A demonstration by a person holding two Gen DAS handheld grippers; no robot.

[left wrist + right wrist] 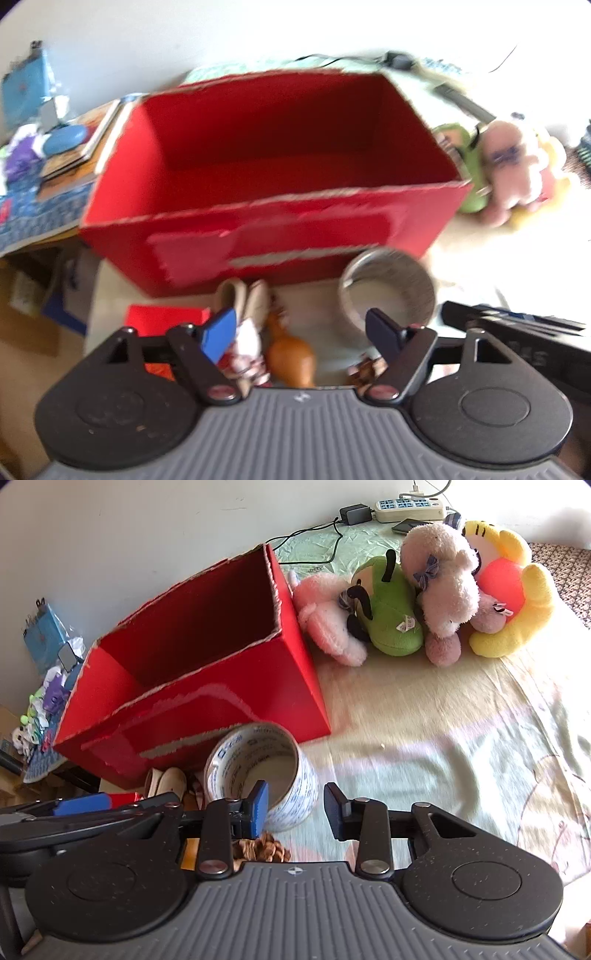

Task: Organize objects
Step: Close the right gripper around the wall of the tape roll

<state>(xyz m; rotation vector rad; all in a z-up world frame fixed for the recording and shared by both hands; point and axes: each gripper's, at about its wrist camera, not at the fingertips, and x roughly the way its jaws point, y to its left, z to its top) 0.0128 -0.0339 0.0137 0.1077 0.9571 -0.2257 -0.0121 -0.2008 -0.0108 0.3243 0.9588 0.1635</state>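
An open red cardboard box (273, 155) stands on the bed, empty inside; it also shows in the right wrist view (207, 686). In front of it lie a roll of printed tape (388, 291) (262, 771), a small rabbit figure (247, 332), a brown figurine (291, 358) and a pine cone (262, 847). My left gripper (301, 332) is open above the rabbit and brown figurine. My right gripper (295, 808) is open, its left finger (258, 805) at the tape roll's near rim.
Several plush toys (436, 590) lie right of the box. A power strip (408, 507) and charger sit at the back wall. A cluttered side table (44, 155) with books stands left of the bed. A flat red piece (166, 317) lies by the rabbit.
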